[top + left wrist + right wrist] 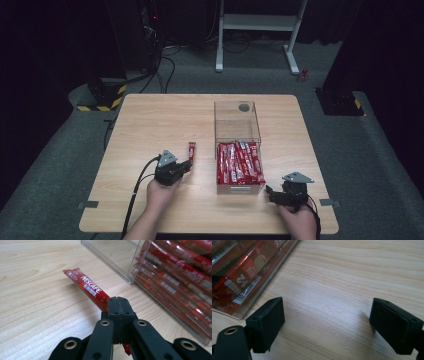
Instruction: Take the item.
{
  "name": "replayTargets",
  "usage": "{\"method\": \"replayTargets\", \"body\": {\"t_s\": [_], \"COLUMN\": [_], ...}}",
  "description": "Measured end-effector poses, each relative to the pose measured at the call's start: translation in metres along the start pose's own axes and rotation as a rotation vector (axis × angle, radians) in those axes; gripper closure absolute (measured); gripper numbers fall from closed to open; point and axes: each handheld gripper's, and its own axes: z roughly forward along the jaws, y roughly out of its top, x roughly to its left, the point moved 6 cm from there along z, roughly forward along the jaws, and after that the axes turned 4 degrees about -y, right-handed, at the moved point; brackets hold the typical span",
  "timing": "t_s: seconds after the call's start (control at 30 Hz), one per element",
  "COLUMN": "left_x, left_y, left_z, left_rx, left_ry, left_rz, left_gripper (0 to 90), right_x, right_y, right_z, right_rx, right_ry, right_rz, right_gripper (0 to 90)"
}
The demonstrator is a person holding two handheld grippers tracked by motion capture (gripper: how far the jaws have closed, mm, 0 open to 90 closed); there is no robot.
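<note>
A red Nescafe stick sachet [87,288] juts forward from my left gripper [118,300], whose jaws are shut on its near end. In the high view that sachet [191,150] lies just left of the clear box, with the left gripper [187,166] behind it. The clear plastic box [237,131] holds several red sachets [240,161] in its near half; its far half is bare. My right gripper [325,315] stands open over bare wood, nothing between its fingers, at the box's near right corner [270,192].
The wooden table [150,125] has free room at the left and the back. The box wall with sachets [175,277] stands right of the left gripper. A white desk frame [257,30] stands on the floor beyond the table.
</note>
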Motion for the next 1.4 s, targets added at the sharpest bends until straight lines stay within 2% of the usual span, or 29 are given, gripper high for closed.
{"method": "replayTargets", "body": {"t_s": [0.57, 0.77, 0.97, 1.13, 1.4], "left_x": [0.003, 0.002, 0.001, 0.001, 0.0], "left_y": [-0.011, -0.011, -0.005, 0.003, 0.01], "left_z": [0.006, 0.007, 0.001, -0.01, -0.026], "left_rx": [0.074, 0.083, 0.034, -0.014, -0.056], "left_ry": [0.048, 0.064, 0.051, 0.043, 0.033], "left_rz": [0.016, 0.022, -0.001, 0.0, 0.003], "left_gripper": [88.3, 86.6, 78.0, 71.9, 62.3], "right_x": [0.0, 0.0, 0.0, 0.0, 0.0], "right_y": [0.0, 0.0, 0.0, 0.0, 0.0], "right_z": [0.0, 0.0, 0.0, 0.0, 0.0], "right_rx": [0.0, 0.0, 0.0, 0.0, 0.0], "right_ry": [0.0, 0.0, 0.0, 0.0, 0.0], "right_rz": [0.0, 0.0, 0.0, 0.0, 0.0], "right_gripper": [12.6, 12.6, 12.6, 12.6, 12.6]}}
